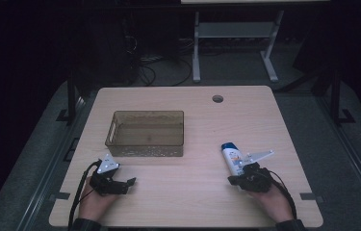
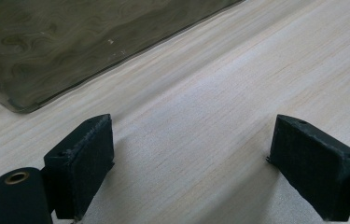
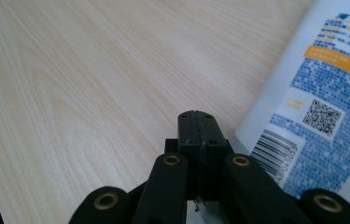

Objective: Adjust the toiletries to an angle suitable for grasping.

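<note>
A white bottle (image 1: 232, 158) with a blue cap and blue label lies on its side at the right of the wooden table (image 1: 192, 202). My right gripper (image 1: 232, 180) rests just in front of it with its jaws pressed together and nothing between them. In the right gripper view (image 3: 197, 122) the bottle's barcode side (image 3: 312, 102) lies close beside the jaws on the right. My left gripper (image 1: 127, 185) sits near the front left, open. Its pads (image 2: 86, 154) stand wide apart over bare wood. A translucent brown bin (image 1: 144, 132) stands just beyond it, with its corner (image 2: 70, 42) close ahead.
A round cable hole (image 1: 217, 98) sits near the table's far edge. Beyond the table, a white desk frame (image 1: 236, 43) and cables stand on the dark floor. Bare wood stretches between the two grippers and to the right of the bin.
</note>
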`<state>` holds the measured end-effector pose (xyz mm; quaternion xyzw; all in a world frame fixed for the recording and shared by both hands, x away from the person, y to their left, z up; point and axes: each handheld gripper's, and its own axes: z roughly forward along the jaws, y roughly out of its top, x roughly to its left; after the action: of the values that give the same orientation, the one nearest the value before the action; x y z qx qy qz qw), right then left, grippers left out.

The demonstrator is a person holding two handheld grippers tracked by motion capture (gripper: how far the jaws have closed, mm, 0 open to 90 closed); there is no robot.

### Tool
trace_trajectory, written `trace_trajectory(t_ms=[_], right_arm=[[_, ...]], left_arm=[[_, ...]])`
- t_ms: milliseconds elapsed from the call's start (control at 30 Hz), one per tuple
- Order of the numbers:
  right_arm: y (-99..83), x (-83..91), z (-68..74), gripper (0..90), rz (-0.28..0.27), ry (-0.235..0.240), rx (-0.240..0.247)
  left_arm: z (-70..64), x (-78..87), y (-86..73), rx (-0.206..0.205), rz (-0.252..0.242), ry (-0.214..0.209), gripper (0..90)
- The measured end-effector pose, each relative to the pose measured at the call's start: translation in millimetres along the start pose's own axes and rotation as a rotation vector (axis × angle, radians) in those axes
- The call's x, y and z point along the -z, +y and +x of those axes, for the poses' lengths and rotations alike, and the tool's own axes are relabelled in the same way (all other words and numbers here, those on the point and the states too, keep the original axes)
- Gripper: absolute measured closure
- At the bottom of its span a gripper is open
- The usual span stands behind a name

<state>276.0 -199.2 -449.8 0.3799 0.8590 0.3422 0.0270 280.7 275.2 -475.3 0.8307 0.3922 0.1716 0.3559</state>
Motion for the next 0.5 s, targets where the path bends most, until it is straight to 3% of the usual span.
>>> trace_trajectory(t_ms=[500], right_arm=[[-16.4, 16.2, -9.5, 89.6, -0.013, -0.028, -0.039]], left_arm=[[0.0, 0.0, 0.0, 0.0, 0.0, 0.0, 12.6]])
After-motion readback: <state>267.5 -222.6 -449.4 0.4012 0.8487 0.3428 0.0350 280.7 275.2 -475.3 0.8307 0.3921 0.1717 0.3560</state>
